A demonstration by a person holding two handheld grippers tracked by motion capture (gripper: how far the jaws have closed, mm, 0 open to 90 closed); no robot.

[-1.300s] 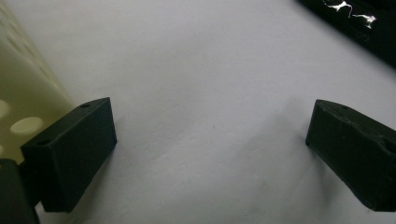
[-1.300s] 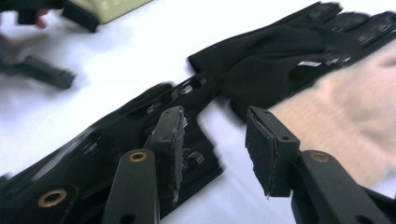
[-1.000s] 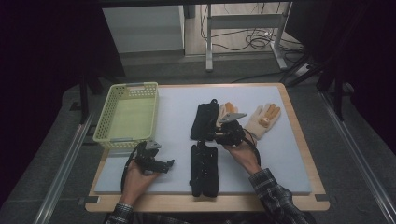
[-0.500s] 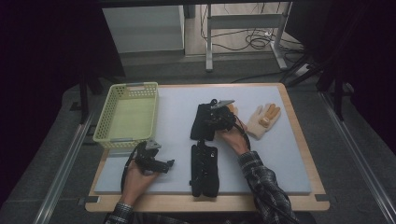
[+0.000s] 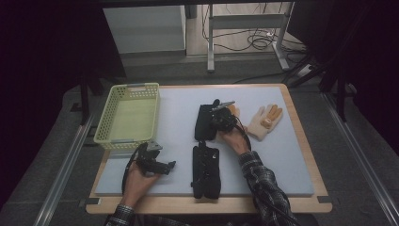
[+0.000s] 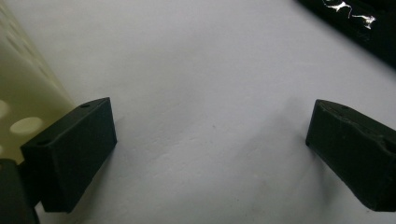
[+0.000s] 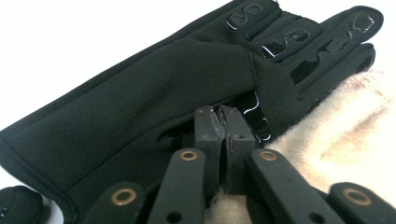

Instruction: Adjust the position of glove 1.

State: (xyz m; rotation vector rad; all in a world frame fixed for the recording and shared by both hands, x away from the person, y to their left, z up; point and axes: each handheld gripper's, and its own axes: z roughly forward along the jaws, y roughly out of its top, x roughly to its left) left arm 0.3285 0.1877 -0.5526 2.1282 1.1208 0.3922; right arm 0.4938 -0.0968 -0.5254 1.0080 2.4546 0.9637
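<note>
A black glove (image 5: pixel 203 123) (image 7: pixel 154 88) lies mid-table, overlapping a cream glove (image 5: pixel 234 110) (image 7: pixel 336 140). My right gripper (image 5: pixel 217 117) (image 7: pixel 224 112) rests on that overlap. Its jaws have just been closing and now stand pressed together, with cream fuzz showing along the seam between them. A second black glove (image 5: pixel 205 169) lies nearer the front edge, and another cream glove (image 5: pixel 266 120) lies to the right. My left gripper (image 5: pixel 169 165) (image 6: pixel 210 144) hovers low over the bare mat at the front left, open, with nothing between its jaws.
A pale green basket (image 5: pixel 134 87) (image 6: pixel 18 93) stands at the back left, close beside the left gripper. The light mat (image 5: pixel 291 160) covers the wooden table. The glossy edge of a black glove (image 6: pixel 359 23) shows off to the left gripper's right.
The right hand slid left from the cream glove onto the black glove's right edge and sank a little. The left hand kept still.
</note>
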